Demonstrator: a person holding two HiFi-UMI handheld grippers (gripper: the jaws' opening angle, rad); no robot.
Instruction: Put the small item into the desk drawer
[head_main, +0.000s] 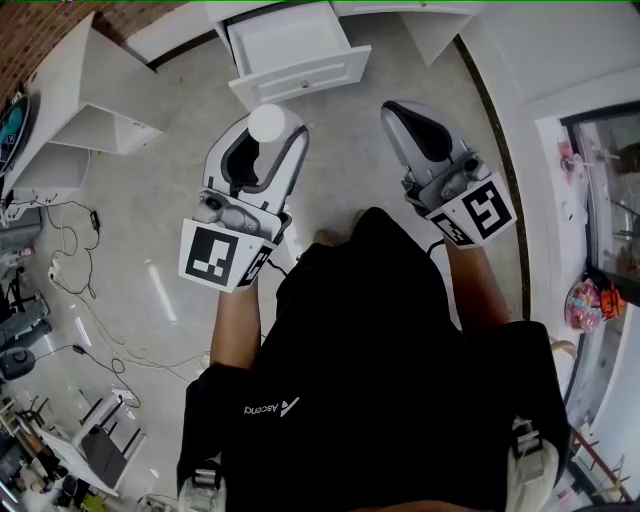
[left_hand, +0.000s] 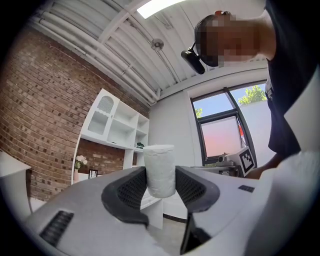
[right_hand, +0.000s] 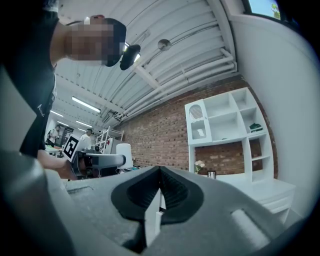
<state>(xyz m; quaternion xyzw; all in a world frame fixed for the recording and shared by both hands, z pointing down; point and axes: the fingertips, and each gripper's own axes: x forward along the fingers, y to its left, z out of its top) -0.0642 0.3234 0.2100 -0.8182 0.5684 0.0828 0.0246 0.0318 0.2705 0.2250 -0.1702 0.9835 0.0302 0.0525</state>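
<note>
A small white cylinder stands upright between the pads of my left gripper, which is shut on it. From the head view the same white cylinder shows as a round top at the tip of the left gripper, just in front of the open white desk drawer. My right gripper hangs beside it to the right, its jaws shut together with nothing between them. In the right gripper view the right gripper has its pads meeting, and the left gripper with the cylinder shows at the left.
The drawer is pulled out from a white desk at the top of the head view. A white shelf unit stands at the left, with cables and clutter on the floor. A brick wall with white shelves faces both grippers.
</note>
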